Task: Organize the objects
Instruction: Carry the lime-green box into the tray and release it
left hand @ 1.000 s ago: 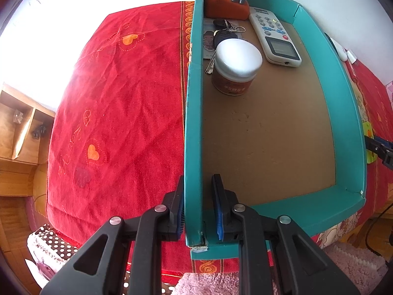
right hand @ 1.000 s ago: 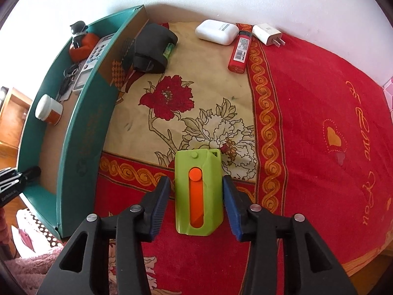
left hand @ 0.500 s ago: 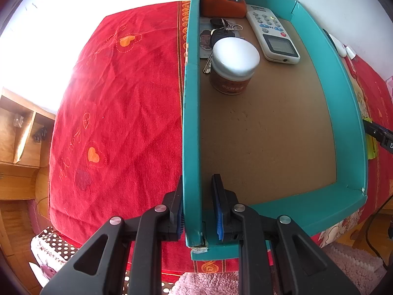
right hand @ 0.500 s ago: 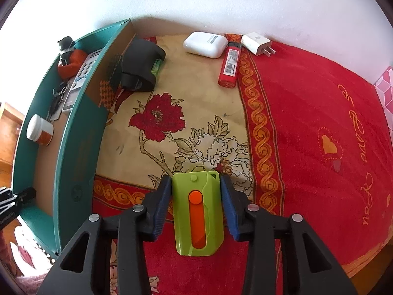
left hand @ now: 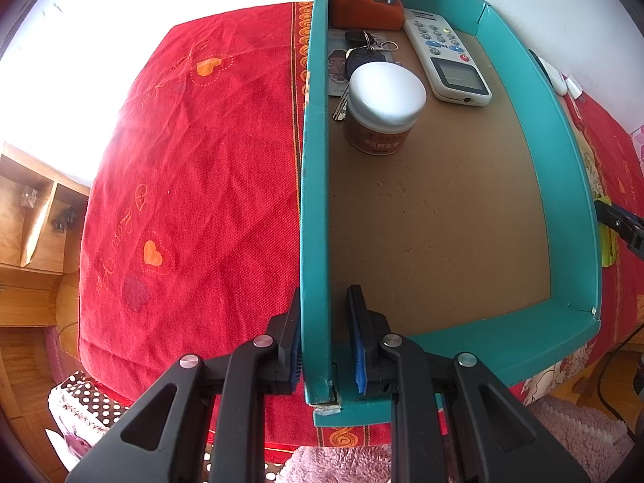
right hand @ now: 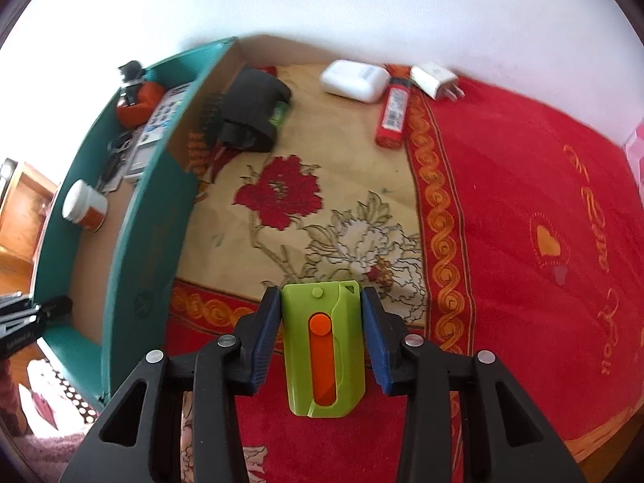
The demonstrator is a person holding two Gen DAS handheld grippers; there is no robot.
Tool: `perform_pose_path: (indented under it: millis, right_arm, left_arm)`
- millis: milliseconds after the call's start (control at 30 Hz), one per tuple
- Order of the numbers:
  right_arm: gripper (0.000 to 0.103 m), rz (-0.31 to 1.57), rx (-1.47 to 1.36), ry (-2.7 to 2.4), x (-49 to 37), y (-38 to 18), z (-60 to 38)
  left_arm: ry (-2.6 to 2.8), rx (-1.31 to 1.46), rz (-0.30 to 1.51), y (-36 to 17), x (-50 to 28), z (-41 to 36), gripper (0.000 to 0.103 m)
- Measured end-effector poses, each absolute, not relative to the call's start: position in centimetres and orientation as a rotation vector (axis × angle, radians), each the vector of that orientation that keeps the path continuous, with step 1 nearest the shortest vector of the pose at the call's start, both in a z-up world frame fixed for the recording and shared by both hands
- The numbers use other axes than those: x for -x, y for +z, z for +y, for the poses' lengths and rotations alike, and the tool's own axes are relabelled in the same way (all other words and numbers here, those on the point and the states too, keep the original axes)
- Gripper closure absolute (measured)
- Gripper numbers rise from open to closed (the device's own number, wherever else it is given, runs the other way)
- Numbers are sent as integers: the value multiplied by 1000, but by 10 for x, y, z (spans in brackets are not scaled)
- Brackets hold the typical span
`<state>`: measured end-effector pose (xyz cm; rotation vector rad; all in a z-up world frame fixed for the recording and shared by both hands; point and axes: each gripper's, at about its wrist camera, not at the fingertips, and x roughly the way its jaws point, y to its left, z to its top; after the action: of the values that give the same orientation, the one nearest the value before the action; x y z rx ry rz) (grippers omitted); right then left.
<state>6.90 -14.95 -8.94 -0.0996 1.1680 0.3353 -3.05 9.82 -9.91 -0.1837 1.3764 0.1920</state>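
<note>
Closer now around the lime-green cutter (right hand: 324,348) with its orange slider, the right gripper (right hand: 322,338) clamps it; left gripper (left hand: 322,346) pinches the teal tray (left hand: 314,201) wall

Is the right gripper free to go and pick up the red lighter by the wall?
Probably not yet. The path over the cloth to the red lighter looks clear, but the right gripper is already shut on a green utility knife, which it would have to set down first.
</note>
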Motion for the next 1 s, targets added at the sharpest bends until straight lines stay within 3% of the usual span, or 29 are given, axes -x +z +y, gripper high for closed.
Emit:
perform_pose_path:
  millis: [400,767,867,1000]
  right_arm:
    - [63,1134,124,372,-61,-68,-141]
    - [65,1009,153,480,-53,-8,-103]
    - [81,975,143,523,-52,7,-89]
    - [84,935,164,571,-50,18,-68]
  left_arm:
    - [187,198,1366,-98,35,101,86]
    - [171,206,1344,-96,44,107,86]
    - [165,205,1340,-95,45,107,86]
    - [157,201,1338,-95,45,106,86]
